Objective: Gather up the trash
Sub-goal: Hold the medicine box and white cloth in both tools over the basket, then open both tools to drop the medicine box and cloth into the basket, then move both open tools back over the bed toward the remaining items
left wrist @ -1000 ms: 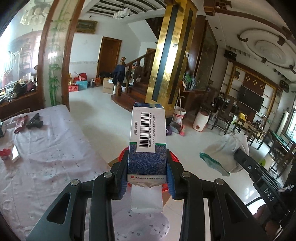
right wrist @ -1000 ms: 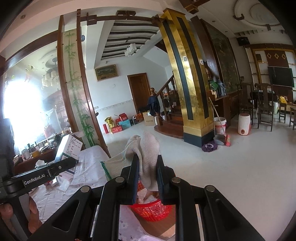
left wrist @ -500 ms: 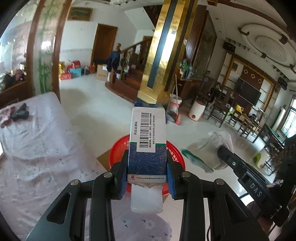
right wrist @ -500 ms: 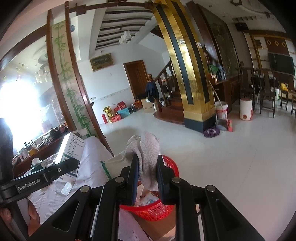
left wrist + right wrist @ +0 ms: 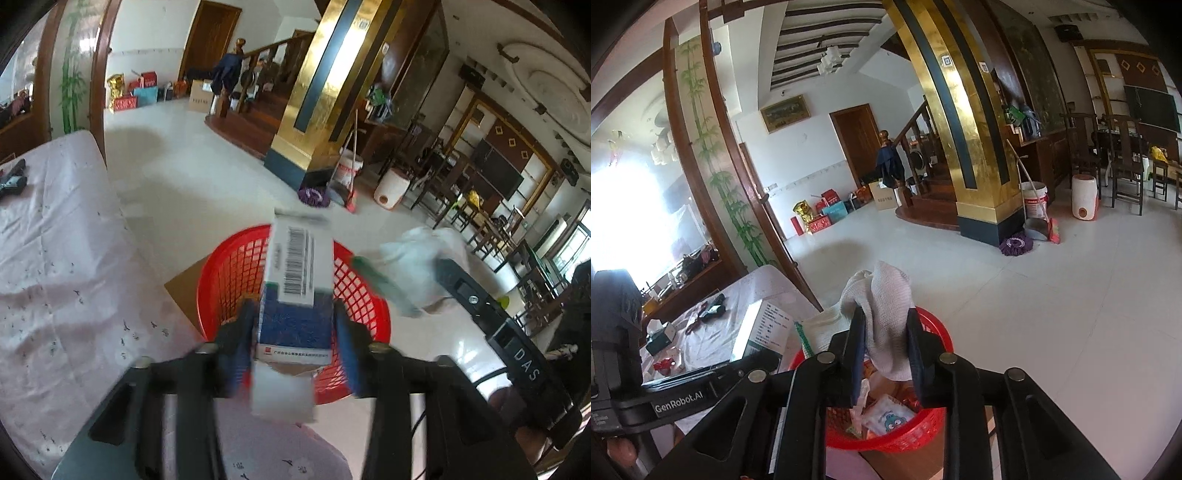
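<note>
Beside the table [image 5: 55, 258], both hand-held grippers hover over the red basket [image 5: 229, 280], left [image 5: 295, 334] opening off a box [image 5: 295, 288], right [image 5: 884, 350] opening around a cloth [image 5: 886, 314], to drop both in.

This is the large open hall of a private home. A wooden staircase [image 5: 925, 184] with a carved banister rises at the far side beside a gold-clad pillar [image 5: 971, 140]. Dark dining chairs [image 5: 1123, 162] stand far right, a framed painting [image 5: 786, 112] hangs on the white far wall, gift boxes [image 5: 827, 212] sit on the pale tiled floor [image 5: 1052, 295], and a cloth-covered table [image 5: 55, 258] lies near left.
</note>
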